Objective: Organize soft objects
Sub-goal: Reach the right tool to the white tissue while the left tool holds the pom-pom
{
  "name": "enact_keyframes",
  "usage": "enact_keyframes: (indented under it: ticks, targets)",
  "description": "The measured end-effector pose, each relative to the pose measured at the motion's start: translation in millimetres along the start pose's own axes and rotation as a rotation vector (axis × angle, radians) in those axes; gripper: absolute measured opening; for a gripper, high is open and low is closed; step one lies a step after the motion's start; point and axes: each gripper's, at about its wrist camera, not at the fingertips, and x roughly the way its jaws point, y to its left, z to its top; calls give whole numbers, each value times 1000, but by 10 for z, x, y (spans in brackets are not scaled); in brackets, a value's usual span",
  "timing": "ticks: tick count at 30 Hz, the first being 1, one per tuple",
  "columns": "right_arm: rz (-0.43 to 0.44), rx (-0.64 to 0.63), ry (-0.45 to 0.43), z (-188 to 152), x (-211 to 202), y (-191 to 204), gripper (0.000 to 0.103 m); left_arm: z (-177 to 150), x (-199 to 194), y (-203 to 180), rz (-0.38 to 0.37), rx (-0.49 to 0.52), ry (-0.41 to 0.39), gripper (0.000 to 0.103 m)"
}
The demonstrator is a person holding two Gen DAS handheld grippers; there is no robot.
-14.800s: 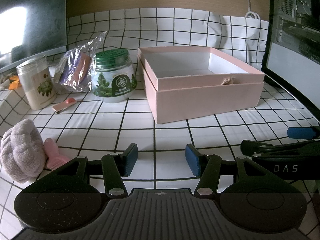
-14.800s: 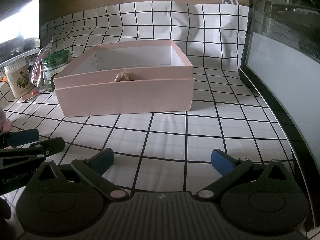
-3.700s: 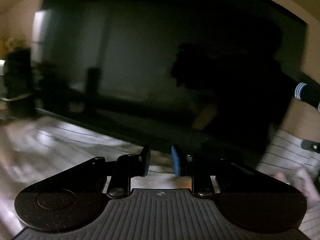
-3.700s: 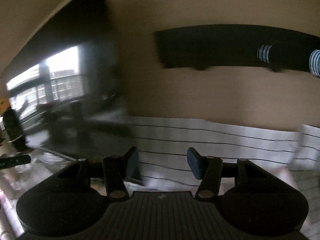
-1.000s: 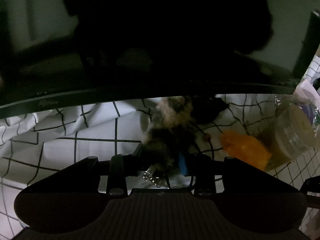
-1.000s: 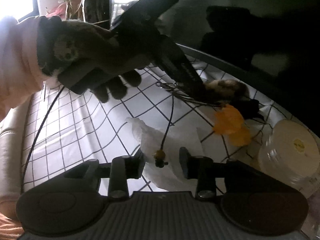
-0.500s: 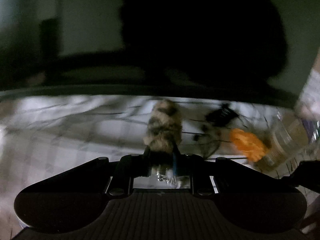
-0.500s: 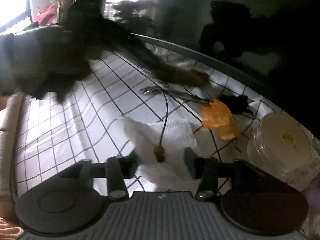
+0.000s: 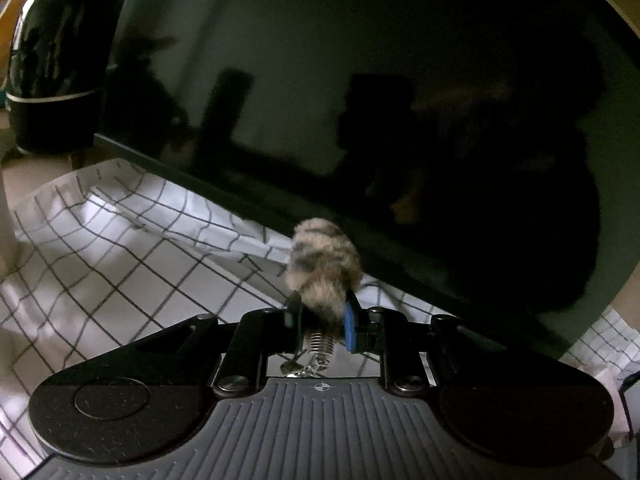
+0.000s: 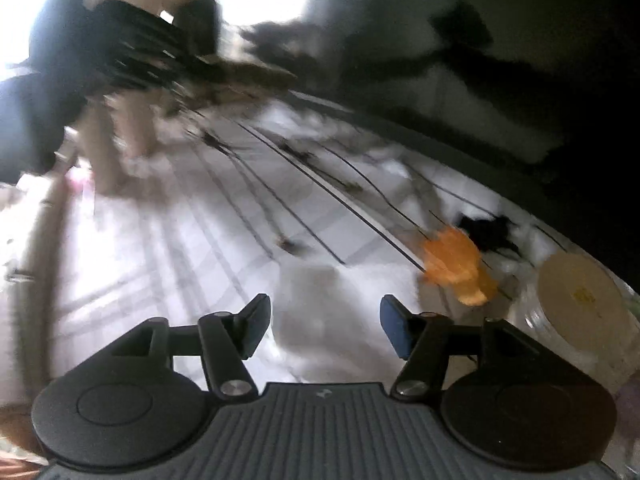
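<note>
My left gripper is shut on a brown-and-tan striped furry tail toy with a metal spring at its base, and holds it up in front of a dark monitor screen. My right gripper is open and empty above the checked tablecloth. In the blurred right wrist view, the left gripper and the furry toy show at the upper left. An orange soft object lies to the right of my right gripper, with a black object behind it.
A white-lidded jar stands at the far right. The dark monitor's lower edge runs across the checked cloth. A black rounded object stands at the far left.
My left gripper has lifted the furry toy off the cloth and swung left. My right gripper has opened wider; the white tissue and bead cord seen between its fingers are now blurred.
</note>
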Motion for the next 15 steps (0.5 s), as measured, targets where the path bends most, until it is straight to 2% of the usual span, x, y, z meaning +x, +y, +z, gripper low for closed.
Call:
enact_keyframes:
  ticks: [2, 3, 7, 12, 15]
  targets:
    - [5, -33, -51, 5, -81, 47, 78, -46, 20, -40, -11, 1, 13, 22]
    - [-34, -46, -56, 0, -66, 65, 83, -77, 26, -48, -16, 1, 24, 22]
    - [-132, -47, 5, 26, 180, -5, 83, -211, 153, -97, -40, -5, 71, 22]
    - [-124, -56, 74, 52, 453, -119, 83, -293, 274, -100, -54, -7, 101, 22]
    - [-59, -24, 119, 9, 493, -93, 83, -307, 291, -100, -55, -9, 107, 22]
